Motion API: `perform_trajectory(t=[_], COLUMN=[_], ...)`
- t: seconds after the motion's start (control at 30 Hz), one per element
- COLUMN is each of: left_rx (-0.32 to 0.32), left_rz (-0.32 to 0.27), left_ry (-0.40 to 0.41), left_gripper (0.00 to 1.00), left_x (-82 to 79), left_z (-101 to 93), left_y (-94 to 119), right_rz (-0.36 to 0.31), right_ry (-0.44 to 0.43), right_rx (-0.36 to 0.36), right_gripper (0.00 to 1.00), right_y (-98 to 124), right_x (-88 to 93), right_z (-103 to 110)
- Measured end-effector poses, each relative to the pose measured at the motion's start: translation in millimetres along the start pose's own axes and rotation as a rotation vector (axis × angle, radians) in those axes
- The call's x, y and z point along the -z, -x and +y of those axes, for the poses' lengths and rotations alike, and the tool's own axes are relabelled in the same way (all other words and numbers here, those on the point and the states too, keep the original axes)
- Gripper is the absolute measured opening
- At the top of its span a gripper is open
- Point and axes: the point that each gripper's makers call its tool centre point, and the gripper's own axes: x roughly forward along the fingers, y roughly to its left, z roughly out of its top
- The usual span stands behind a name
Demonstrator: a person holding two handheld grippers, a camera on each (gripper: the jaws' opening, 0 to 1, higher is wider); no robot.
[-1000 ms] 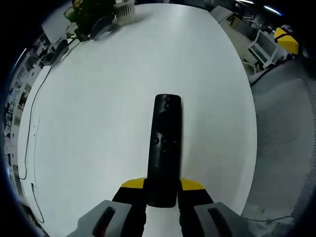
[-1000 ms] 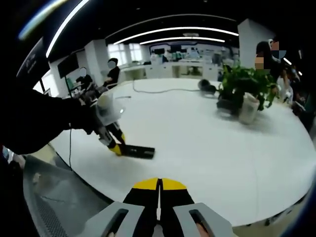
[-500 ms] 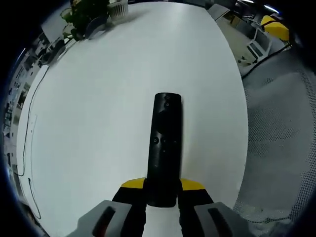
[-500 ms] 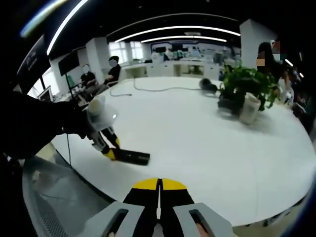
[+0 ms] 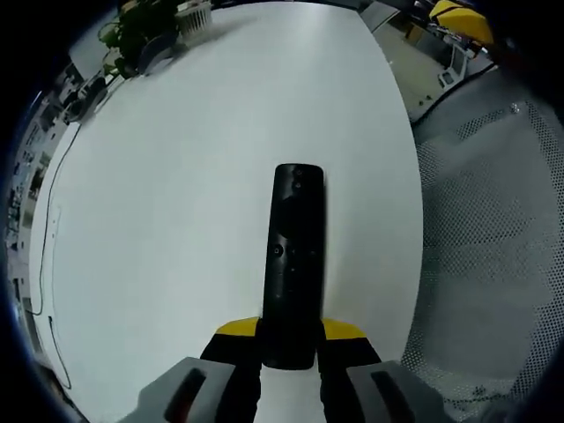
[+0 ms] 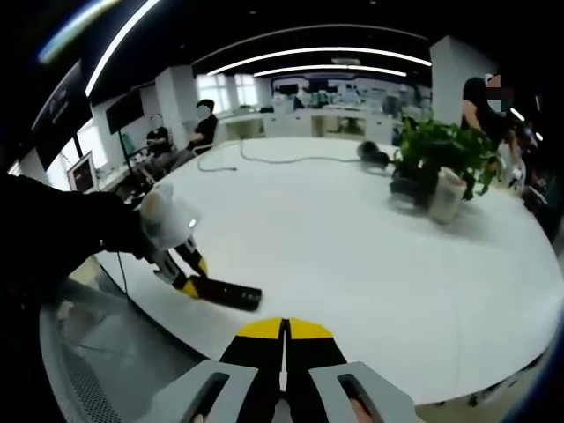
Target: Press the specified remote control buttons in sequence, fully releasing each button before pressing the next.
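A long black remote control with small round buttons sticks forward from my left gripper, whose yellow-tipped jaws are shut on its near end, above the white round table. In the right gripper view the same remote hangs over the table's near left edge, held by the left gripper in a dark-sleeved hand. My right gripper is shut with its yellow tips together and nothing between them, well to the right of the remote.
A potted green plant in a white pot stands far right on the table, with a cable and a dark device behind. Grey mesh chair lies past the table edge. People sit at the back.
The left gripper with the remote has drifted toward the near left edge of the table. The right gripper stays shut and still.
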Motion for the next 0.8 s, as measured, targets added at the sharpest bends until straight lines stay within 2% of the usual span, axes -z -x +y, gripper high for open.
perform_trajectory(t=[0.6, 0.8], left_rx=[-0.006, -0.013], left_rz=[-0.015, -0.026], left_ry=[0.006, 0.017], left_gripper=[0.23, 0.23], left_x=[6.4, 6.1], left_z=[-33.8, -44.7], left_y=[-0.2, -0.3], right_rz=[0.013, 0.020], right_ry=[0.001, -0.017], right_rx=[-0.024, -0.086], right_gripper=[0.00, 0.00], right_y=[-0.7, -2.5], right_x=[1.2, -2.5], right_z=[4.5, 12.7])
